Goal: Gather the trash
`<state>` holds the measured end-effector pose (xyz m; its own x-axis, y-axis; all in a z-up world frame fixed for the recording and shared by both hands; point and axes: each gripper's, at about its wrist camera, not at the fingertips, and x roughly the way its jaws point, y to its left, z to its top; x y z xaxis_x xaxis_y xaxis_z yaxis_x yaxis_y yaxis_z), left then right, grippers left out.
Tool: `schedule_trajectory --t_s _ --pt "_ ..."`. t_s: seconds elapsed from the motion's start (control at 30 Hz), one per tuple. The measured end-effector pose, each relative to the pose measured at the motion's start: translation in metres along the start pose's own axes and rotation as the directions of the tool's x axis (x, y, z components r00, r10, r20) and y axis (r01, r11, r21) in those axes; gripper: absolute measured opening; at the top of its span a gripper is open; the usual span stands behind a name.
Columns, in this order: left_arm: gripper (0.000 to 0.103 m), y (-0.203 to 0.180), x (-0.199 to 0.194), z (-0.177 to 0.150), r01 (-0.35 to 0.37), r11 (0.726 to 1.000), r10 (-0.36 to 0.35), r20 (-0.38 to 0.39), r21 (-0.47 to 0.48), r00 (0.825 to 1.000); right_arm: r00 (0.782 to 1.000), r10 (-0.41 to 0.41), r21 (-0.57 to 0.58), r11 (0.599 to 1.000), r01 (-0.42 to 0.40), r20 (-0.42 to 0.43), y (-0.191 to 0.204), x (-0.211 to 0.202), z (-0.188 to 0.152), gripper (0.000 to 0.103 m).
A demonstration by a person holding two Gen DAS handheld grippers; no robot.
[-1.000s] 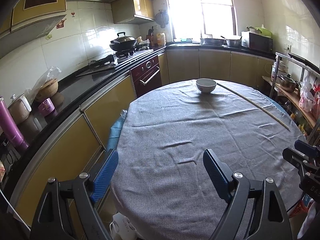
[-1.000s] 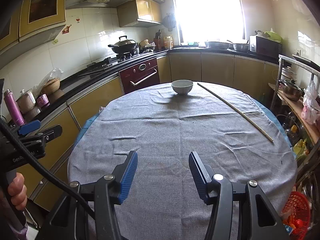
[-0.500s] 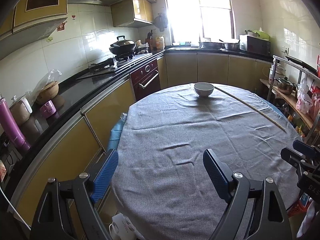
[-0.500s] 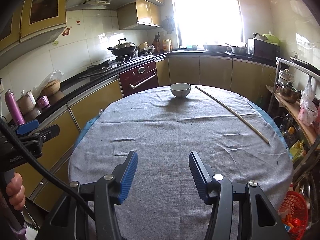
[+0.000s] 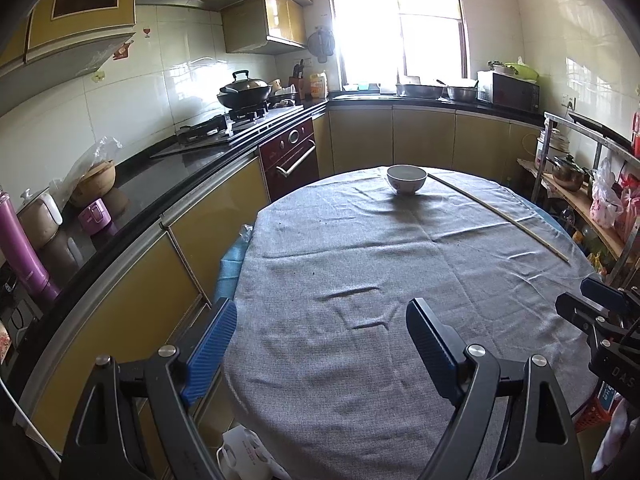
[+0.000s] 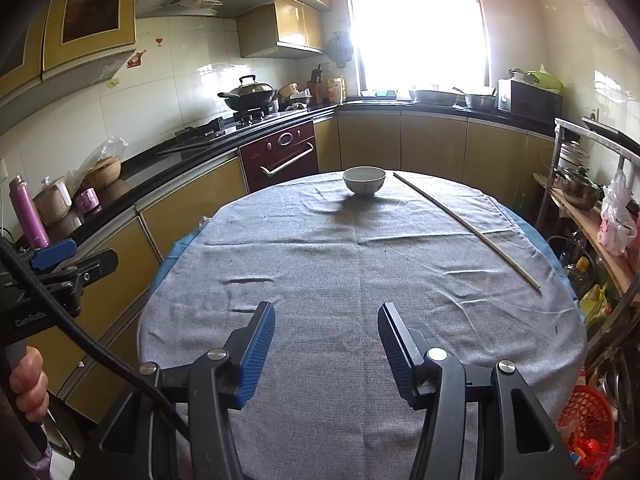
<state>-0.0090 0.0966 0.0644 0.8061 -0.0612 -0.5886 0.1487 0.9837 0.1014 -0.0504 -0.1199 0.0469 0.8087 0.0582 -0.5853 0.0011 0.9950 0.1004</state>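
A round table under a grey cloth (image 5: 360, 360) fills both views. Tiny dark specks (image 6: 386, 249) dot the cloth. At its far side stands a white bowl (image 5: 406, 179) (image 6: 364, 181), and a long thin stick (image 5: 500, 214) (image 6: 464, 224) lies slanted to the right of it. My left gripper (image 5: 320, 312) hovers open over the near left edge, with nothing between its blue pads. Over the near middle my right gripper (image 6: 326, 312) stands open at a narrower width, also with nothing in it. Each gripper shows at the edge of the other's view.
A black counter (image 5: 160, 184) with a purple flask, jars and a stove with a wok runs along the left. A metal rack (image 6: 592, 208) with pots and bags stands at the right. On the floor below it sits a red basket (image 6: 586, 428). A white appliance (image 5: 248, 456) sits under the table's near edge.
Both views have drifted very slightly, so the bowl sits a touch lower in frame. The jaws keep the same width and nothing was taken hold of.
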Motion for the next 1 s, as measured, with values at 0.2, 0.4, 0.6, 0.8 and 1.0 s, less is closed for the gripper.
schedule_trajectory --t_s 0.2,0.4,0.6,0.8,1.0 --pt "0.087 0.000 0.000 0.000 0.002 1.000 -0.002 0.000 0.001 1.000 1.000 0.002 -0.004 1.000 -0.002 -0.003 0.002 0.002 0.001 0.058" --pt "0.087 0.001 0.000 0.000 0.004 1.000 -0.004 -0.001 0.002 1.000 1.000 0.003 -0.004 1.000 -0.003 -0.007 0.003 0.005 0.002 0.058" --pt "0.087 0.001 0.002 0.000 0.009 1.000 -0.009 -0.005 0.000 1.000 1.000 0.002 0.001 1.000 -0.002 -0.010 0.001 0.006 0.002 0.058" --pt "0.087 0.002 0.005 0.001 0.013 1.000 -0.013 -0.010 -0.001 1.000 1.000 -0.003 0.003 1.000 0.003 -0.011 -0.001 0.009 0.003 0.058" --pt "0.087 0.001 0.006 0.001 0.016 1.000 -0.016 -0.012 0.002 1.000 1.000 -0.004 0.004 1.000 0.004 -0.016 -0.001 0.011 0.003 0.058"
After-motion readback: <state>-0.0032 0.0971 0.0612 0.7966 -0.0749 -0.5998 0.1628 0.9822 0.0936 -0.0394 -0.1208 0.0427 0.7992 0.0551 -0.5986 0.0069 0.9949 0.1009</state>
